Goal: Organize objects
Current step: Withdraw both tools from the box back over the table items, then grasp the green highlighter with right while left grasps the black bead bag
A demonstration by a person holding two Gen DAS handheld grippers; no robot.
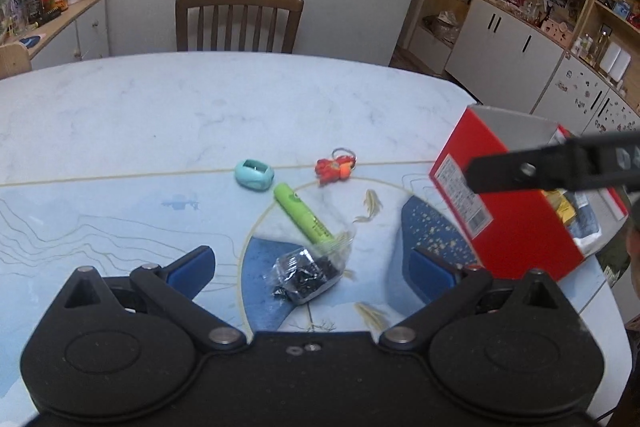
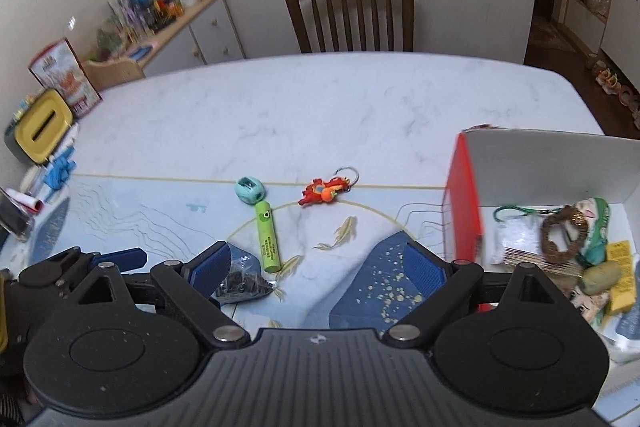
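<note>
My left gripper (image 1: 312, 267) is open just above the table, its blue pads either side of a clear bag of dark bits (image 1: 306, 273). Beyond the bag lie a green tube (image 1: 304, 215), a teal sharpener (image 1: 254, 175) and a red keychain figure (image 1: 335, 169). An open red box (image 1: 520, 227) stands at the right, with a black finger (image 1: 520, 173) of the right gripper over it. My right gripper (image 2: 318, 265) is open and holds nothing, left of the box (image 2: 464, 211). The bag (image 2: 242, 283), tube (image 2: 267, 237), sharpener (image 2: 250, 191) and keychain (image 2: 326, 191) show in this view too.
The box's white inside (image 2: 552, 167) holds several small items. A wooden chair (image 1: 239, 19) stands behind the table (image 1: 200, 107). A yellow-lidded tissue box (image 2: 42, 131) and clutter sit at the table's left edge. Cabinets (image 1: 520, 39) line the right wall.
</note>
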